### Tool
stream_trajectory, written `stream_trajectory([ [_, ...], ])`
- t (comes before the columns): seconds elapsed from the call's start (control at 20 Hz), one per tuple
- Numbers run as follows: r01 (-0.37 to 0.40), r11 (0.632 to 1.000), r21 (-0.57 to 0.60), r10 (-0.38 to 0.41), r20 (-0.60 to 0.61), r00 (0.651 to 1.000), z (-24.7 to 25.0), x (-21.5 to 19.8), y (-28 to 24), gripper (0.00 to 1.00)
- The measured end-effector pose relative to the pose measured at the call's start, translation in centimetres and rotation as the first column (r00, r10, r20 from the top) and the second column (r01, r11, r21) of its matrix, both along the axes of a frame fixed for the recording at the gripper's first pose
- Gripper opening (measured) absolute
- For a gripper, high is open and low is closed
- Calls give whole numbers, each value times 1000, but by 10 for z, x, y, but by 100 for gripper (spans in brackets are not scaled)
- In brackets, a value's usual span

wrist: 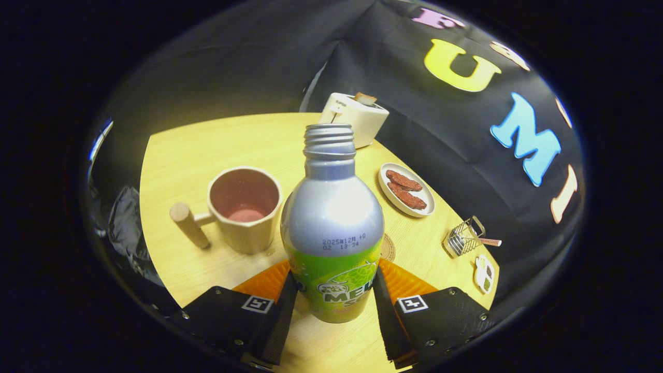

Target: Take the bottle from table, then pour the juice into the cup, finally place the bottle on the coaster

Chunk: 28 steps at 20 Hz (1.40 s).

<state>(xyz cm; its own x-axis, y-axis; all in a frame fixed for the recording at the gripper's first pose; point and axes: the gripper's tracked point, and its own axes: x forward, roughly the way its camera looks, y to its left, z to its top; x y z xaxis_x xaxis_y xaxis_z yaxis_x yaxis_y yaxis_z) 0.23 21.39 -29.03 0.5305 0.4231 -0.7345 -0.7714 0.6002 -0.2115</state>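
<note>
1. The gripper has its two fingers clamped on the lower sides of the bottle, one on each flank of the label; the bottle stands upright between them, uncapped.
2. The cup sits just beside the bottle, on the table, its handle pointing away from the bottle.
3. Judgement: the grasp is made, so the pour comes next. Carry the bottle's mouth over the cup's rim and tilt slowly toward the cup, keeping the grip firm.
4. The coaster peeks out from behind the bottle, mostly hidden.
5. Whether the bottle's base touches the table is hard to tell, and the juice level cannot be seen.
</note>
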Motion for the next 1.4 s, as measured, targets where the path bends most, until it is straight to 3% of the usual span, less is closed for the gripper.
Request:
stream_trajectory([
  [0.65, 126, 968, 218, -120, -43, 992, -7, 59, 3, 72],
  [1.4, 184, 933, 310, -202, 27, 979, -26, 125, 17, 72],
])
